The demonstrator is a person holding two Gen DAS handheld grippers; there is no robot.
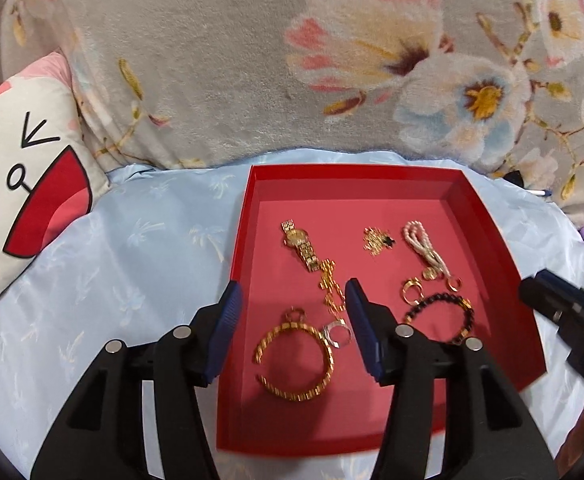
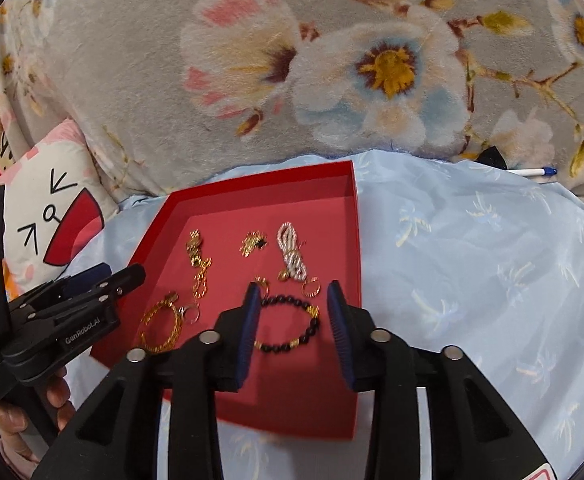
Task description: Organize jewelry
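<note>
Two grippers hung over a red tray (image 1: pixel 488 240) on pale blue bedding (image 1: pixel 112 280), where the jewelry lay loose, apparently gathered for sorting. A gold watch (image 1: pixel 299 242) sat toward the far left of the tray floor, a pearl strand (image 1: pixel 422 246) far right, a small gold charm (image 1: pixel 376 240) between them. Nearer lay a gold bangle (image 1: pixel 296 360) touching a silver ring (image 1: pixel 338 332), and a black bead bracelet (image 2: pixel 292 326) beside small gold hoops (image 2: pixel 310 286). The left gripper (image 1: pixel 292 300), fingers spread and empty, was aimed over the bangle; the right gripper (image 2: pixel 292 294), likewise spread and empty, straddled the bead bracelet from above, seemingly ready to descend.
</note>
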